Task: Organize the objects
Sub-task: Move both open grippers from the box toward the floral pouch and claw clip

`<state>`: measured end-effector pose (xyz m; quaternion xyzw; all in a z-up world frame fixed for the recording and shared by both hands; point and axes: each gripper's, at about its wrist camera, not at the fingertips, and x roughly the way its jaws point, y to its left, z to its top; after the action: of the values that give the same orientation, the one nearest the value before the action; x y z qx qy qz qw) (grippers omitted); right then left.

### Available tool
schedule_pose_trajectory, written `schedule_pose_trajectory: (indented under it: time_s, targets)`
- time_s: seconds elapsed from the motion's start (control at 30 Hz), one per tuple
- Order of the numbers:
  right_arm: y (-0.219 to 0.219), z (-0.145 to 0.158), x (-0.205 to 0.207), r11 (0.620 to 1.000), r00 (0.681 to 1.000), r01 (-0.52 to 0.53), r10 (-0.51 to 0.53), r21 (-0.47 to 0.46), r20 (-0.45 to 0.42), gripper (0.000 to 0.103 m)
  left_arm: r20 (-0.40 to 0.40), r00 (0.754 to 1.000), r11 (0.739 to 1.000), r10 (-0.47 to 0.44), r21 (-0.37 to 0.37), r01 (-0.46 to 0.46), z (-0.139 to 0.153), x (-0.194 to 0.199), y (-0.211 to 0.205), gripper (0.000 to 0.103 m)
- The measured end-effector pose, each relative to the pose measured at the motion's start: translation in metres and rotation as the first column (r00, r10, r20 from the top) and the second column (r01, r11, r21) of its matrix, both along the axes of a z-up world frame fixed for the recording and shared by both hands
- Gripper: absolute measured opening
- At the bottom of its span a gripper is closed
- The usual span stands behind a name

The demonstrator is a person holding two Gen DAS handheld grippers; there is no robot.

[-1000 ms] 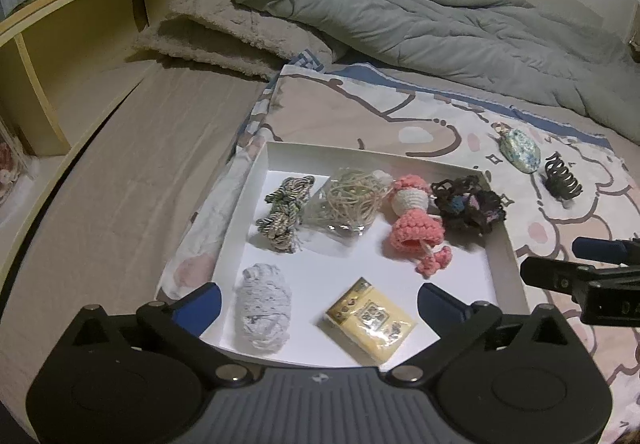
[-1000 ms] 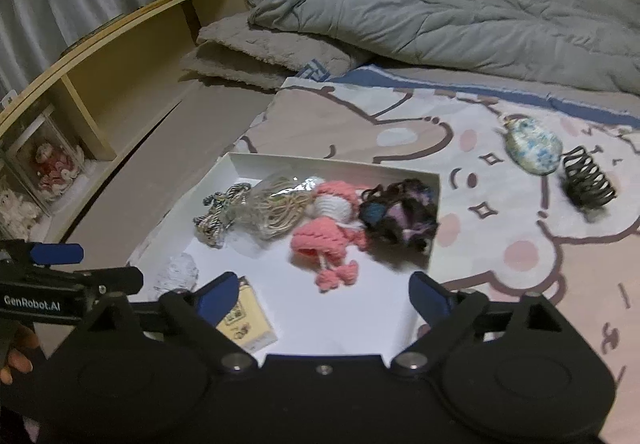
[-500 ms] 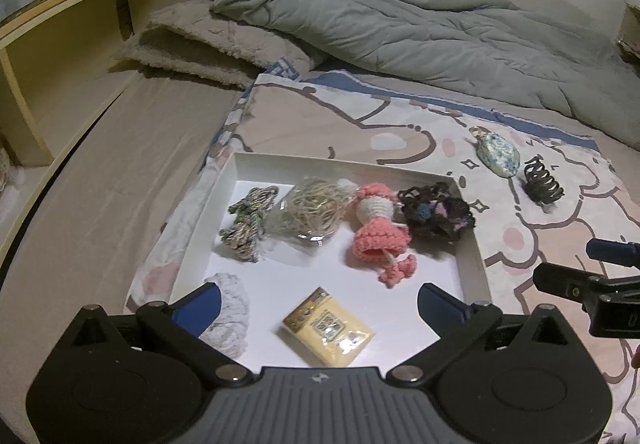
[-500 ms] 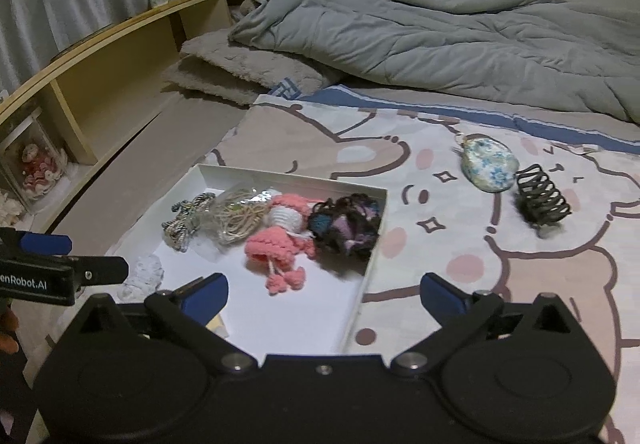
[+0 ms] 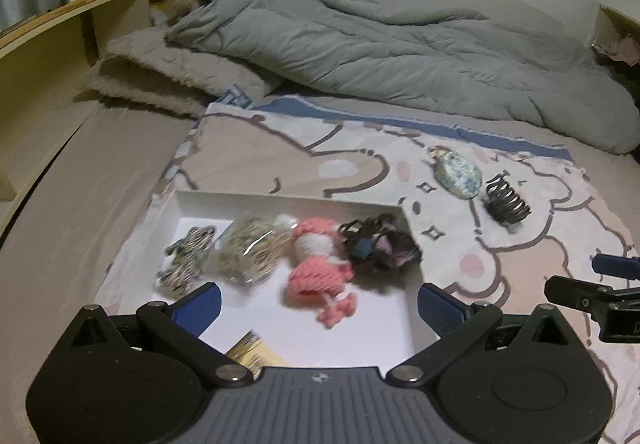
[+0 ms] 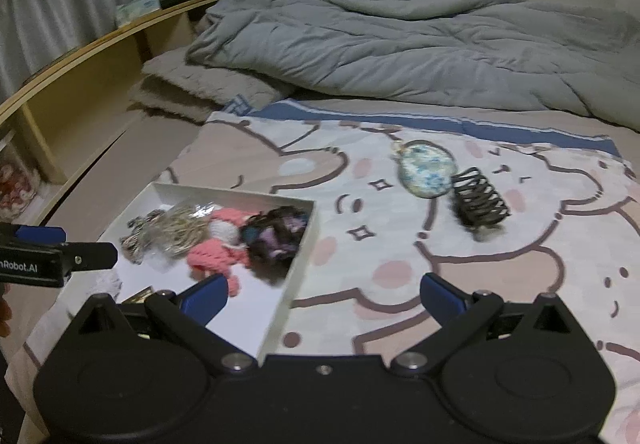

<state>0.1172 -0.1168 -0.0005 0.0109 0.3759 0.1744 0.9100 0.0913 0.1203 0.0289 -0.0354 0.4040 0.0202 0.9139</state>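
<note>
Bedroom scene, cartoon blanket (image 6: 520,284) over the bed – white tray (image 6: 296,280) sits on it, crochet doll (image 5: 320,276) and dark scrunchie (image 5: 380,248) inside. Floral pouch (image 6: 426,168) and black claw clip (image 6: 478,202) lie outside, well right of the tray. Left gripper (image 5: 318,302) and right gripper (image 6: 324,294) both spread wide, nothing between the jaws.

Black hair claw (image 6: 479,200) lies touching floral pouch (image 6: 426,168), right of white tray (image 6: 299,268).
</note>
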Motion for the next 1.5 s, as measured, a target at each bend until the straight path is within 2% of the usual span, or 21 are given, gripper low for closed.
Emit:
schedule_pose_trajectory:
  time_s: [0.23, 0.73, 0.97, 1.17, 1.33, 1.5]
  targets:
    - [-0.036, -0.001, 0.012, 0.998, 0.998, 0.06, -0.059, -0.028, 0.014, 0.103, 0.032, 0.998, 0.999, -0.045, 0.003, 0.045, -0.002, 0.02, -0.026, 0.103]
    - [-0.096, -0.02, 0.052, 0.987, 0.987, 0.159, -0.158, -0.024, 0.04, 0.103, 0.083, 0.987, 0.99, -0.14, 0.0, 0.14, -0.016, 0.074, -0.085, 0.103]
    - [-0.11, -0.036, 0.072, 0.984, 0.985, 0.141, -0.128, -0.112, 0.111, 0.103, 0.1, 0.976, 0.981, -0.193, -0.005, 0.194, -0.025, 0.106, -0.115, 0.103]
    - [-0.121, -0.049, 0.093, 0.981, 0.98, 0.149, -0.131, -0.121, 0.148, 0.103, 0.101, 0.969, 0.974, -0.224, 0.003, 0.225, -0.033, 0.14, -0.139, 0.103]
    - [-0.124, -0.061, 0.111, 0.981, 0.978, 0.136, -0.11, -0.14, 0.178, 0.103, 0.096, 0.969, 0.974, -0.227, 0.003, 0.228, -0.04, 0.171, -0.154, 0.103]
    - [-0.124, -0.075, 0.132, 0.98, 0.978, 0.102, -0.067, -0.172, 0.2, 0.103, 0.079, 0.975, 0.977, -0.206, -0.04, 0.209, -0.051, 0.205, -0.166, 0.103]
